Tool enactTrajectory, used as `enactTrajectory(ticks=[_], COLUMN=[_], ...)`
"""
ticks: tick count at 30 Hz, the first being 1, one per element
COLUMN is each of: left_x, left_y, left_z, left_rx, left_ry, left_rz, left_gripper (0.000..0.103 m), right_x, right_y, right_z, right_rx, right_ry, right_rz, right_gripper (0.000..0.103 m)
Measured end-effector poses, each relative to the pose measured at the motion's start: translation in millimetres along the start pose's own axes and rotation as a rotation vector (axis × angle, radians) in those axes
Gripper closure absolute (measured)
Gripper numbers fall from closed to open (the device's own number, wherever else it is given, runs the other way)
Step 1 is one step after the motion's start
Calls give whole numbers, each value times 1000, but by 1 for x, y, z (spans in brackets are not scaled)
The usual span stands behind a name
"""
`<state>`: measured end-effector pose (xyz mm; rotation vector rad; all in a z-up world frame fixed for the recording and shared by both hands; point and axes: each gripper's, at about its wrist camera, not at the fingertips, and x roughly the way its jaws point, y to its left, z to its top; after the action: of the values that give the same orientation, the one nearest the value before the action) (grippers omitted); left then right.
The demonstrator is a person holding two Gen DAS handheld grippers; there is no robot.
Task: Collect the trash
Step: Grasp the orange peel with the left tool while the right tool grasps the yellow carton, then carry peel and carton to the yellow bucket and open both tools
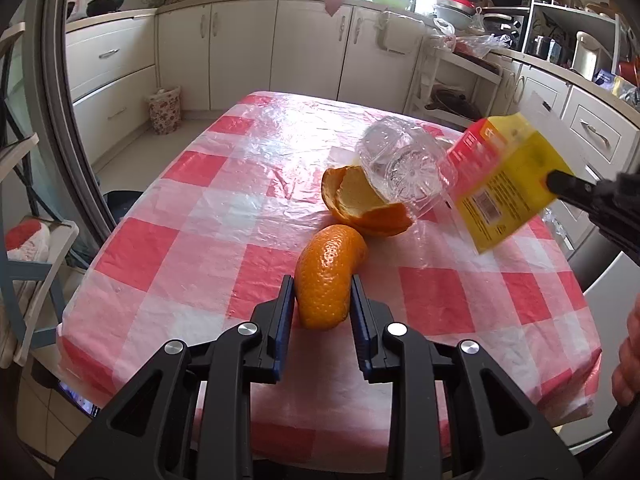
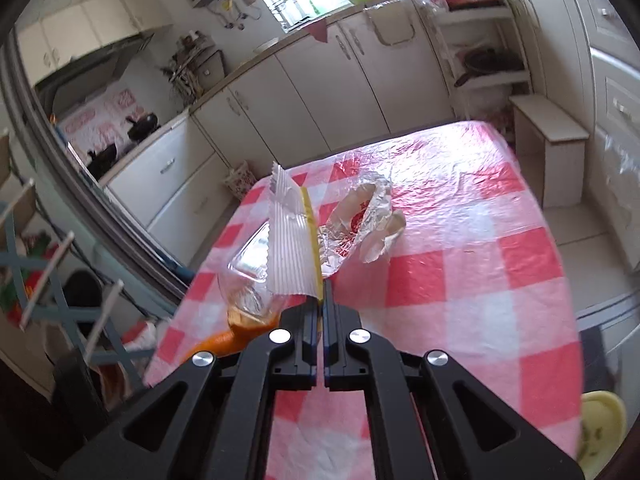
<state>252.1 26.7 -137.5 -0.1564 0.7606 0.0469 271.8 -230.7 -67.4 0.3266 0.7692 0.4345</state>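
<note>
A curved piece of orange peel (image 1: 326, 276) stands between the blue pads of my left gripper (image 1: 322, 294), which is shut on it over the red-and-white checked table (image 1: 192, 240). Behind it a larger orange peel (image 1: 362, 200) lies against a clear plastic bottle (image 1: 404, 168). My right gripper (image 2: 322, 300) is shut on the edge of a yellow and red packet (image 2: 294, 236) with a silver ribbed inside, held up off the table. From the left wrist view that packet (image 1: 508, 176) hangs at the right with the right gripper (image 1: 558, 182) on it. A crumpled foil wrapper (image 2: 360, 220) lies on the table (image 2: 480, 280).
A floral bin (image 1: 164, 110) stands on the floor beyond the table's far left corner. A low white stool (image 2: 548, 148) stands off the far right side. Cabinets line the far walls. A person's hand (image 1: 630, 360) shows at the right edge.
</note>
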Motion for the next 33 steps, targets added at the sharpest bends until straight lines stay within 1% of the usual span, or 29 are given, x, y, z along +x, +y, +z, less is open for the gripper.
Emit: enactTrajectory(ticks=[4, 8, 11, 15, 19, 24, 28, 30, 33], left_x=[-10, -17, -23, -30, -37, -42, -50, -55, -66], left_y=[-11, -29, -44, -68, -88, -114, -137, -148, -167], left_z=[-5, -12, -19, -26, -28, -33, -41, -48, -59], left_rx=[14, 38, 54, 86, 107, 140, 173, 186, 225], left_ry=[-4, 1, 12, 23, 29, 37, 49, 69, 80], left_rz=[-21, -49, -72, -104, -137, -171, -214, -252, -303], left_gripper=[78, 78, 78, 78, 78, 78, 78, 78, 78], right_x=[-21, -39, -52, -72, -92, -111, -122, -123, -119], right_y=[7, 5, -3, -21, -40, -49, -56, -52, -42], right_z=[-14, -23, -29, -33, -33, -39, -41, -39, -38], right_rx=[-96, -139, -136, -101, -50, -29, 2, -10, -50], right_ry=[-7, -22, -33, -56, -87, -112, -130, -137, -133], right_rz=[-50, -82, -99, -118, -113, -114, -55, -45, -64], right_gripper=[100, 100, 100, 100, 100, 100, 100, 100, 100])
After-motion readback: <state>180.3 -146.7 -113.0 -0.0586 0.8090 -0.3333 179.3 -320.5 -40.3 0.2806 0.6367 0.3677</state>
